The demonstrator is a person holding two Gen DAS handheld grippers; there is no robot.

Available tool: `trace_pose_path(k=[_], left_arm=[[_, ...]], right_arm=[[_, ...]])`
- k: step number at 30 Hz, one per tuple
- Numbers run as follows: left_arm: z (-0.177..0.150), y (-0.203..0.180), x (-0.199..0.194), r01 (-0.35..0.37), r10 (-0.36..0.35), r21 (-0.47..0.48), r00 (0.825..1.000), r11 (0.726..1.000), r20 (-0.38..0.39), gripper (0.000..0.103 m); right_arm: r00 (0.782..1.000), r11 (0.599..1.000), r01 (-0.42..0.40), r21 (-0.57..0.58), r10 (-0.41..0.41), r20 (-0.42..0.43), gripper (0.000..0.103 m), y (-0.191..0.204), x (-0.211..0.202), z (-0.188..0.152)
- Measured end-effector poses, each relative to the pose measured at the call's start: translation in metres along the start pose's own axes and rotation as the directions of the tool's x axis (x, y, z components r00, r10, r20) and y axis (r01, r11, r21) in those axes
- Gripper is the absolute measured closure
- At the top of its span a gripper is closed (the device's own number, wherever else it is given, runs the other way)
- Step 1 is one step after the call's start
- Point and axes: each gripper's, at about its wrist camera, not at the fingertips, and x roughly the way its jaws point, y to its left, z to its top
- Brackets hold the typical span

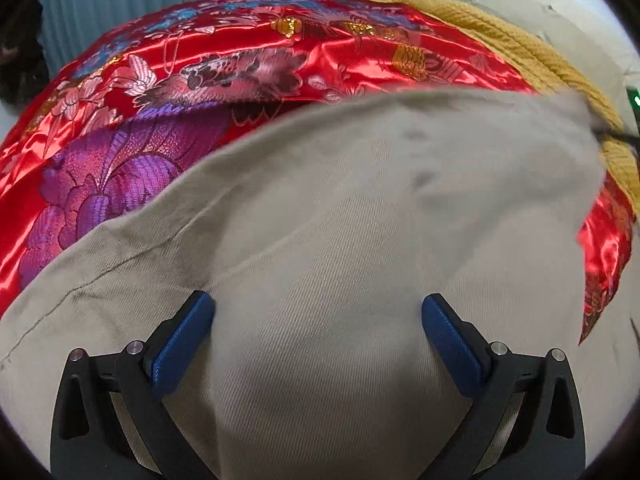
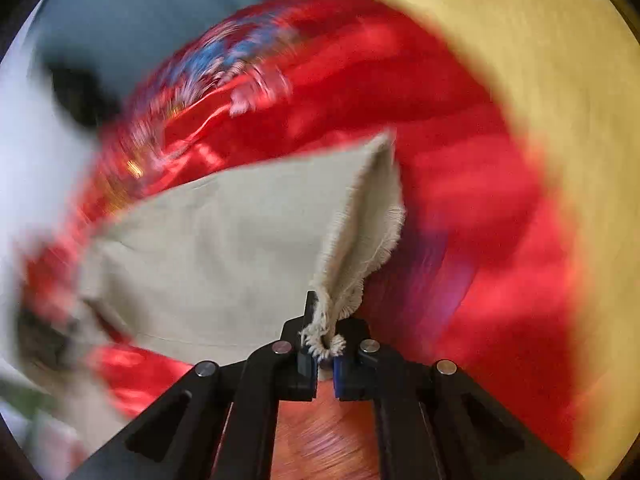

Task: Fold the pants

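In the left wrist view, the lower two thirds of the frame are filled by the pants (image 1: 340, 240), a beige twill with a fine diagonal weave and a stitched seam running from lower left toward the centre. They are spread over a glossy red satin cover (image 1: 248, 64) embroidered with purple, pink and gold flowers, seen across the upper left. A mustard knitted blanket (image 1: 500, 36) with a ribbed texture is seen at upper right. The left gripper (image 1: 318, 338) is held low over the cloth, its blue-padded fingers (image 1: 182, 348) spread wide with nothing between them.

The right wrist view is heavily blurred. The pants (image 2: 240, 240) are seen as a long beige panel stretching from the centre toward the left edge, over the red cover (image 2: 460, 200). A frayed, gathered hem corner is pinched between the fingers (image 2: 306, 360) of the right gripper (image 2: 324, 354), which are closed narrowly on it at lower centre.
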Motion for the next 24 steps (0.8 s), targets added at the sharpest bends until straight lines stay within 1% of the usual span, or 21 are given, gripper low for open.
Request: trace_pose_path(k=[1,2,3,4,5,6,7,8,10,11,12,13,14,15,17,19,20,21,22,23,24], left_arm=[[0.001,-0.001,0.001,0.001,-0.001,0.008,1.000,1.000,-0.009,0.000],[0.001,-0.001,0.001,0.000,0.000,0.010,1.000,1.000,-0.013,0.000],[0.001,-0.001,0.000,0.001,-0.001,0.010,1.000,1.000,-0.014,0.001],[0.001,-0.001,0.000,0.004,-0.003,0.009,1.000,1.000,-0.013,0.001],[0.001,-0.001,0.000,0.004,-0.003,0.008,1.000,1.000,-0.012,0.001],[0.001,-0.002,0.000,0.000,0.000,0.011,1.000,1.000,-0.012,0.000],[0.002,-0.003,0.000,-0.005,0.005,0.014,1.000,1.000,-0.013,0.000],[0.003,-0.006,-0.002,-0.020,0.021,0.023,1.000,1.000,-0.018,0.000],[0.007,-0.012,-0.009,-0.039,0.040,0.036,0.998,0.999,-0.040,0.001],[0.007,-0.017,-0.015,-0.034,0.035,0.029,0.998,0.999,-0.052,0.001],[0.004,-0.023,-0.020,-0.016,0.018,0.028,0.998,0.999,-0.066,0.001],[-0.001,-0.031,-0.022,0.005,-0.001,0.050,0.997,0.999,-0.082,0.001],[-0.008,-0.040,-0.022,0.003,0.006,0.095,0.996,0.995,-0.093,0.001],[-0.016,-0.048,-0.021,-0.008,0.025,0.148,0.994,0.989,-0.108,0.001],[-0.023,-0.052,-0.023,0.010,0.014,0.176,0.991,0.984,-0.136,0.001],[-0.022,-0.047,-0.032,0.063,-0.037,0.151,0.985,0.986,-0.171,0.001],[-0.022,-0.046,-0.039,0.078,-0.049,0.152,0.981,0.985,-0.187,0.001],[-0.024,-0.046,-0.049,0.078,-0.047,0.160,0.980,0.984,-0.193,0.001],[-0.026,-0.048,-0.058,0.067,-0.035,0.170,0.981,0.983,-0.189,0.001],[-0.030,-0.050,-0.069,0.050,-0.018,0.175,0.984,0.983,-0.176,0.001],[-0.033,-0.052,-0.076,0.039,-0.010,0.174,0.987,0.984,-0.163,0.001]], right_arm=[[0.994,0.990,0.100,-0.098,-0.096,0.051,0.097,0.005,-0.002,0.009],[0.965,0.944,0.248,-0.219,-0.220,0.146,0.092,0.014,-0.001,0.025],[0.931,0.895,0.353,-0.274,-0.308,0.194,0.090,0.017,0.007,0.037],[0.912,0.870,0.407,-0.279,-0.368,0.181,0.090,0.013,0.018,0.050],[0.910,0.875,0.415,-0.250,-0.395,0.127,0.085,0.005,0.031,0.064],[0.916,0.892,0.400,-0.210,-0.397,0.057,0.067,-0.002,0.042,0.070],[0.920,0.910,0.384,-0.156,-0.391,-0.017,0.054,-0.010,0.050,0.074],[0.922,0.924,0.381,-0.042,-0.383,-0.051,0.040,-0.018,0.050,0.072],[0.959,0.951,0.280,0.128,-0.283,0.004,0.039,-0.023,0.028,0.063],[0.991,0.967,0.095,0.237,-0.113,0.066,0.039,-0.015,0.011,0.056],[0.996,0.963,-0.027,0.269,0.002,0.094,0.037,-0.001,0.009,0.057],[0.977,0.935,-0.202,0.292,0.170,0.130,0.037,0.015,0.005,0.053],[0.931,0.886,-0.363,0.290,0.331,0.154,0.036,0.035,0.003,0.053],[0.858,0.819,-0.513,0.256,0.491,0.149,0.036,0.072,0.004,0.054],[0.767,0.745,-0.640,0.188,0.635,0.092,0.036,0.132,0.010,0.054],[0.701,0.691,-0.705,0.158,0.713,0.012,0.036,0.176,0.025,0.050],[0.693,0.702,-0.693,0.163,0.711,-0.115,0.036,0.205,0.045,0.046],[0.737,0.760,-0.627,0.169,0.650,-0.186,0.039,0.217,0.059,0.039],[0.760,0.785,-0.593,0.177,0.619,-0.200,0.044,0.217,0.063,0.037],[0.790,0.810,-0.555,0.189,0.584,-0.186,0.051,0.216,0.059,0.038],[0.814,0.829,-0.529,0.181,0.556,-0.169,0.051,0.214,0.048,0.039]])
